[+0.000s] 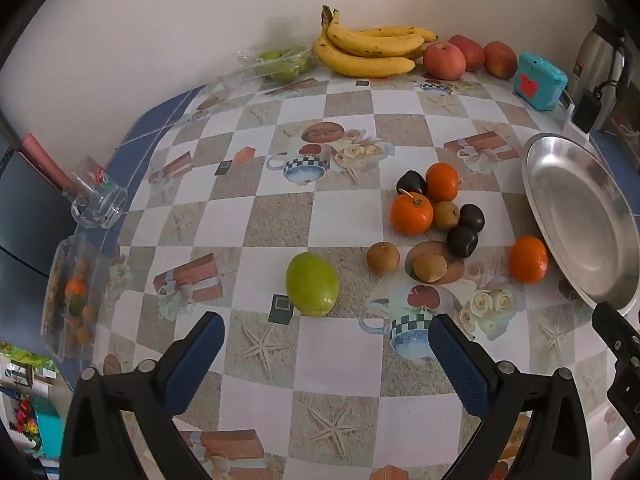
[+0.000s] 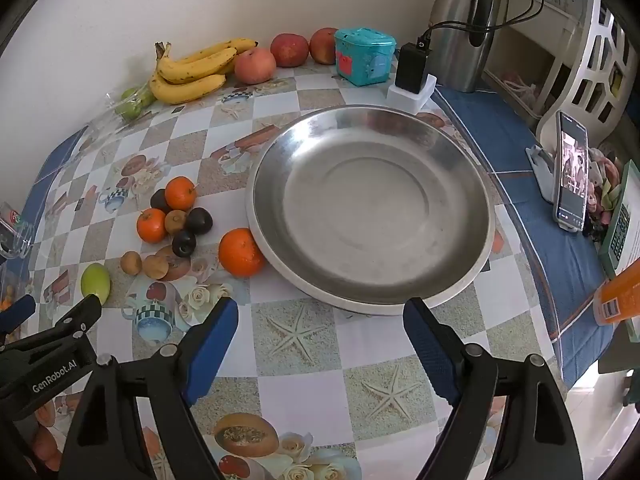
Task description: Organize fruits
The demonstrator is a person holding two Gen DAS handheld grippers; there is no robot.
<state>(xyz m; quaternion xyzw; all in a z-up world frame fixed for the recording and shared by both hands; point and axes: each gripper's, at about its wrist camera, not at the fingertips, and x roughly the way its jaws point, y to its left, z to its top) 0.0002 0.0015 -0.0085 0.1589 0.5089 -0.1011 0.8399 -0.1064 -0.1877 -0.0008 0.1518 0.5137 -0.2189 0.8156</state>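
A green fruit (image 1: 312,283) lies on the checked tablecloth just beyond my open, empty left gripper (image 1: 326,346); it also shows in the right wrist view (image 2: 95,282). To its right lie oranges (image 1: 411,213), dark plums (image 1: 462,241) and small brown fruits (image 1: 383,257). One orange (image 2: 241,252) touches the rim of the empty steel plate (image 2: 370,208). My right gripper (image 2: 320,330) is open and empty at the plate's near rim. The plate sits at the right in the left wrist view (image 1: 582,220).
Bananas (image 1: 370,49), apples (image 1: 445,61) and bagged green fruit (image 1: 280,65) line the back wall. A teal box (image 2: 365,56), a charger (image 2: 411,70) and a steel flask (image 2: 464,24) stand at the back right. A phone (image 2: 571,172) stands right. A glass mug (image 1: 96,194) and a clear fruit box (image 1: 72,296) sit at the left edge.
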